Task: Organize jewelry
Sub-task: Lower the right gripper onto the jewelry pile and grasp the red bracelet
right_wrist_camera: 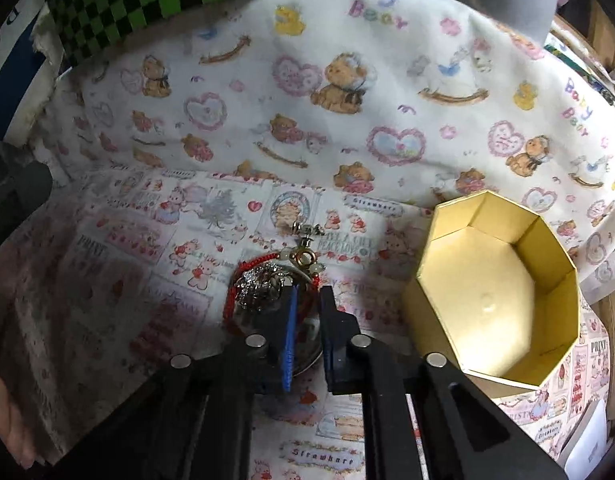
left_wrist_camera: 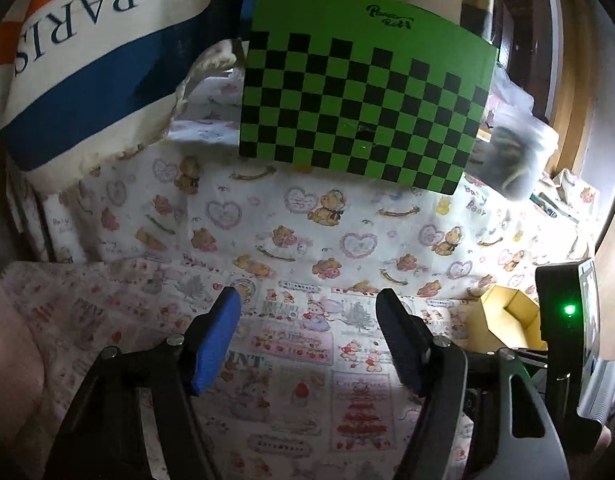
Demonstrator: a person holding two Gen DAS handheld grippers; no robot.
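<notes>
In the right wrist view my right gripper (right_wrist_camera: 307, 294) is shut on a bundle of jewelry (right_wrist_camera: 267, 284): a red cord bracelet, a silver chain and a gold clasp with pale beads. It holds the bundle just above the printed cloth (right_wrist_camera: 147, 240). An open, empty yellow octagonal box (right_wrist_camera: 495, 292) stands to the right of the gripper. In the left wrist view my left gripper (left_wrist_camera: 307, 304) is open and empty above the cloth; the box's corner (left_wrist_camera: 503, 312) shows at its right.
A green and black checkered board (left_wrist_camera: 359, 88) leans at the back against a "PARIS" bag (left_wrist_camera: 87, 52). A teddy-bear blanket (right_wrist_camera: 347, 100) rises behind the cloth. A clear plastic bag (left_wrist_camera: 515, 156) sits at the back right. A device with a green light (left_wrist_camera: 567, 312) stands right.
</notes>
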